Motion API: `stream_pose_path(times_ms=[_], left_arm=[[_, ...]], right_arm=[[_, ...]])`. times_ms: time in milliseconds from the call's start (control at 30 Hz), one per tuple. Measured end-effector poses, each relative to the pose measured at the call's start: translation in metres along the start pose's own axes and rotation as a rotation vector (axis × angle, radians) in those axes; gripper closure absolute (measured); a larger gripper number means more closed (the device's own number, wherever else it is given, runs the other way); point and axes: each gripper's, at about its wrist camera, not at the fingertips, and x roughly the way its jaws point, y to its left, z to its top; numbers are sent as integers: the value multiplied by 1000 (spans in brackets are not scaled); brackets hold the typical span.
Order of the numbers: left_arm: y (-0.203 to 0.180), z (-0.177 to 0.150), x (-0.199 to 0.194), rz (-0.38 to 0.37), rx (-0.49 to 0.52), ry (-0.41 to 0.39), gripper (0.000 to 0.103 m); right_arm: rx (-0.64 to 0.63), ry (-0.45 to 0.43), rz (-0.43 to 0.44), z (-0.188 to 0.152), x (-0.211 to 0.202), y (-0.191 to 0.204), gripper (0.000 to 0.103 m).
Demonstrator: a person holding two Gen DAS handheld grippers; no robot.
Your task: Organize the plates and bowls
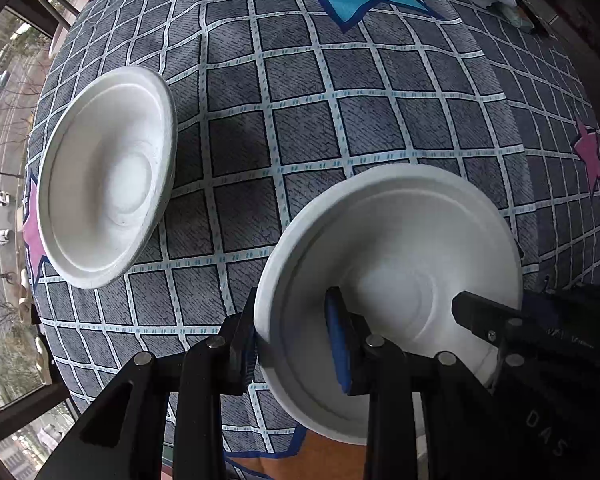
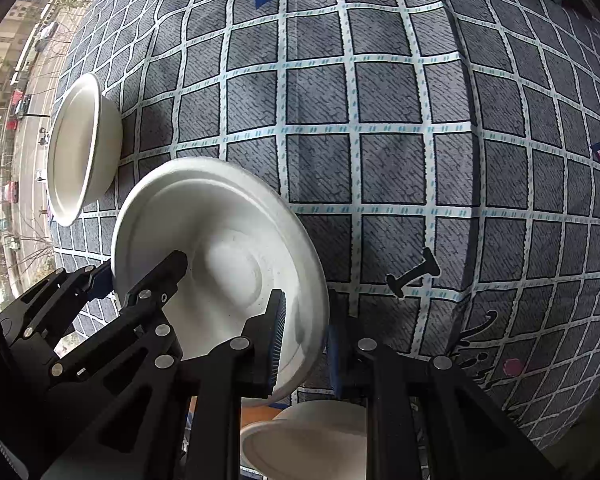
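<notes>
both grippers clamp one white bowl (image 1: 400, 264) by opposite rim edges: left gripper (image 1: 296, 344), right gripper (image 2: 304, 340), carrying it above the checked cloth (image 1: 340, 112). next, prob: line it up over the second bowl (image 1: 108, 176) & nest it.

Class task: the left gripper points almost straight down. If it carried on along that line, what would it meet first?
The left gripper is clamped on the held bowl's rim, so that bowl would probably meet the checked tablecloth first. Depth is unclear.
</notes>
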Motion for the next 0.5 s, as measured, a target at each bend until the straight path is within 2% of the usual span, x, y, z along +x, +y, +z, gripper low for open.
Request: stream_pose_path(times_ms=[167, 233, 300, 433, 500], left_arm=[[-30, 12, 2, 2, 30, -14, 67], [-40, 14, 2, 15, 46, -19, 61], [-45, 14, 1, 25, 44, -27, 59], [-57, 15, 0, 26, 33, -18, 59], [-60, 15, -5, 24, 31, -12, 63]], right_arm=[[47, -13, 11, 1, -11, -34, 81], [59, -12, 14, 1, -11, -43, 81], [65, 1, 27, 1, -11, -57, 81], [86, 6, 62, -8, 2, -55, 81], [81, 5, 69, -15, 3, -55, 82]])
